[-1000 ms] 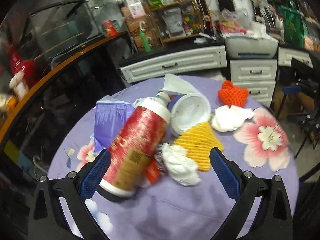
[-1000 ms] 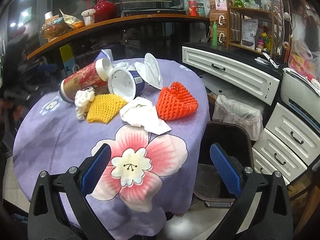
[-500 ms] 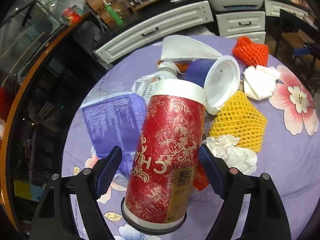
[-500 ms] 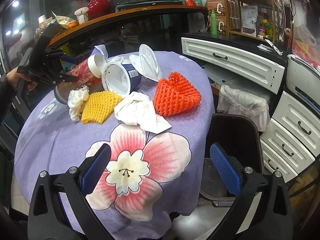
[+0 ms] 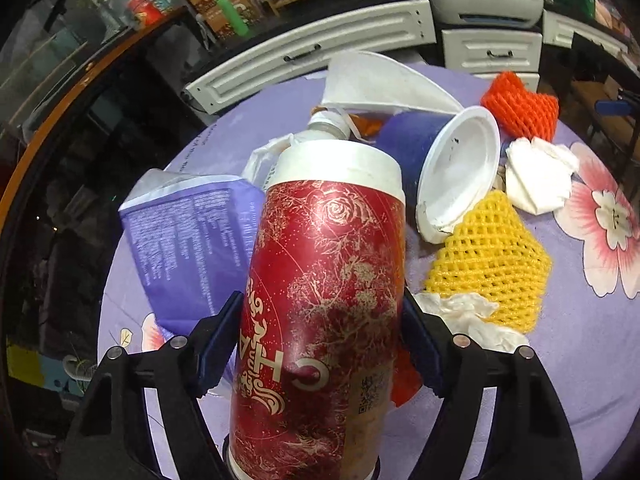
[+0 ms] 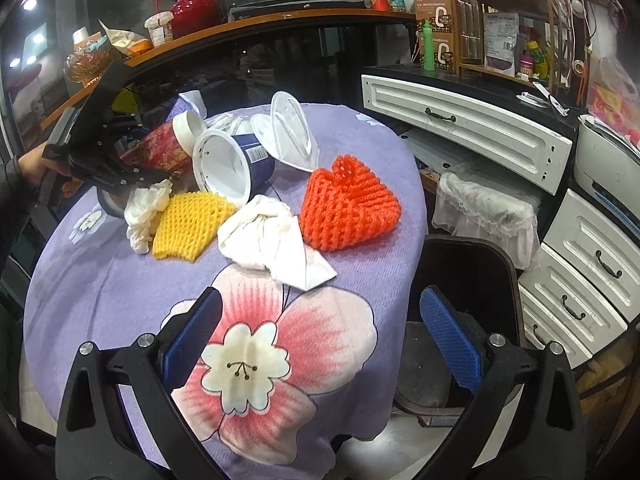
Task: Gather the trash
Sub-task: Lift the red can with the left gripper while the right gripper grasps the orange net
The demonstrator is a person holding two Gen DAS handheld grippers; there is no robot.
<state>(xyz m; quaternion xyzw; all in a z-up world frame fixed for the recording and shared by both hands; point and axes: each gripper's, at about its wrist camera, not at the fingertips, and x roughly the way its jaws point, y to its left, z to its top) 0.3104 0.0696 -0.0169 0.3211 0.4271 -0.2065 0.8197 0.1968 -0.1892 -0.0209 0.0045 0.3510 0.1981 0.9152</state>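
Canister (image 5: 324, 320) between left gripper (image 5: 322, 334) pads | right gripper (image 6: 320, 336) spread over tablecloth (image 6: 100, 288) edge

Red canister (image 5: 324, 300) between left gripper (image 5: 320, 340) jaws

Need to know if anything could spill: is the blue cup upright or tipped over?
Tipped over. The blue cup lies on its side, white inside showing and looking empty.

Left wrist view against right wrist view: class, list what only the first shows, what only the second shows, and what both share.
Only the left wrist view: the purple printed packet and the QR code on the red canister, which sits between the left tool's pads.

Only the right wrist view: the dark bin, the red vase, the open right tool.

Both: the canister, yellow foam net, orange foam net, white-lined blue cup.
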